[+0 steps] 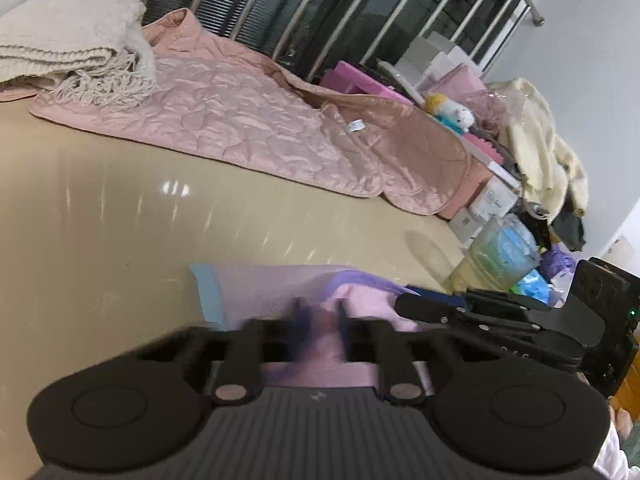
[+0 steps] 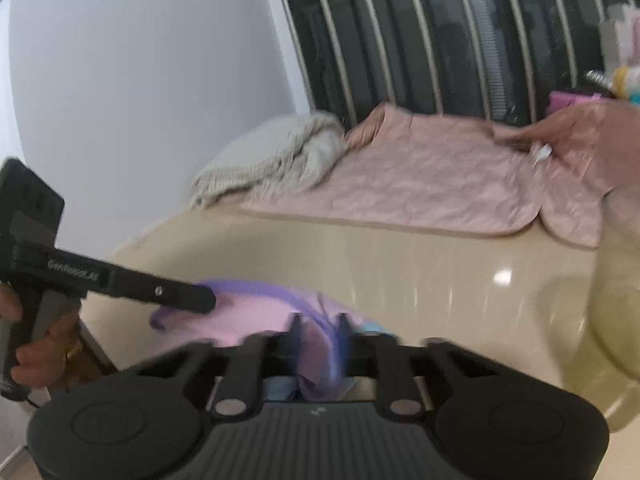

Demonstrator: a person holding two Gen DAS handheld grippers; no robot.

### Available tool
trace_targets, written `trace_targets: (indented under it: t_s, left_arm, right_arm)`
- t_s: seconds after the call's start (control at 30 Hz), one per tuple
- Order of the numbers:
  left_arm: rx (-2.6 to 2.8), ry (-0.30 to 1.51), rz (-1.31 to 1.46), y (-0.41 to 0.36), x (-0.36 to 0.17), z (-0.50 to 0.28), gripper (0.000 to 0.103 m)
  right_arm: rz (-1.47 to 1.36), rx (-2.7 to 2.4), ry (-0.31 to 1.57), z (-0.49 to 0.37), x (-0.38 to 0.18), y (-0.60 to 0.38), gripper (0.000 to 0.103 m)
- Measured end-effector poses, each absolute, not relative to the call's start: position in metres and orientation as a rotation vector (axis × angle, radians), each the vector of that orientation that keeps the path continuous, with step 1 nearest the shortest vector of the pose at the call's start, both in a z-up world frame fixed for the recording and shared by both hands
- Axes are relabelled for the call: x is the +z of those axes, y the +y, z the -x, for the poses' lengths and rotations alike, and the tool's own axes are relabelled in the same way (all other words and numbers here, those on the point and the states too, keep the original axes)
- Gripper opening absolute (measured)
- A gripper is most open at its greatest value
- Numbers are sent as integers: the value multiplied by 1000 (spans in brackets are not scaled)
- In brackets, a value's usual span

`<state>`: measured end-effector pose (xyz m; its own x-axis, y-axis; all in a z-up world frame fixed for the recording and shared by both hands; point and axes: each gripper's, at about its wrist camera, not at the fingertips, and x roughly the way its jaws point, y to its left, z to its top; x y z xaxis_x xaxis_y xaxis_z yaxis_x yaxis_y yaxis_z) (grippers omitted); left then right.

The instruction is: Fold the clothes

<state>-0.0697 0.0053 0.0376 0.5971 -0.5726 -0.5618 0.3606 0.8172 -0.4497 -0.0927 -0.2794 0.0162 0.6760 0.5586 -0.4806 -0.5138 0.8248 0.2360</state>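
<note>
Broadly, a glossy beige tabletop (image 1: 100,208) fills both wrist views, bare in the middle. Along its far edge lies a quilted pink satin blanket (image 1: 248,120), spread flat, with a folded cream knitted throw with fringe (image 1: 68,48) resting on its left end. Beyond the table's right end — a cluttered heap of boxes, bags and a pale yellow fleece (image 1: 540,140).

Task item: a small pink garment with purple trim and a light blue edge (image 2: 256,316), bunched at the near edge of the table, under both grippers.

Right gripper (image 2: 319,330) — fingers narrowly apart, a fold of the pink and purple cloth pinched between them. Left gripper (image 1: 319,312) — fingers likewise close together over the pink cloth; motion blur, so whether it actually has hold of the cloth I cannot tell. In the right wrist view its tip touches the garment's purple edge, a hand (image 2: 40,344) on its handle.
</note>
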Motion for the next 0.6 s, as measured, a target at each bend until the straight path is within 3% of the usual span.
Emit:
trace_targets:
  t_s: [0.27,0.33,0.4,0.47,0.53,0.6]
  left_arm:
    - [-594,681,265,16,56,109,2]
    - [-625,709,251,18,53,124,10]
    - [-677,742,241,23,45,140,42]
    - [-732,731,266,32,41,152,45]
    - [-766,688,356,48,45,154,48]
    - [-692,658,404,55,49,147,60]
  right_arm:
    - [-40,695,465,138,31,-285,3]
    - [-29,717,438,150,35,-286,4]
    - [5,731,508,159,30,-291,10]
    - [21,750,551,169,24,-297,31]
    - [-4,765,544,174,25,-300,37]
    - [-46,761,503,173,32,-300,42]
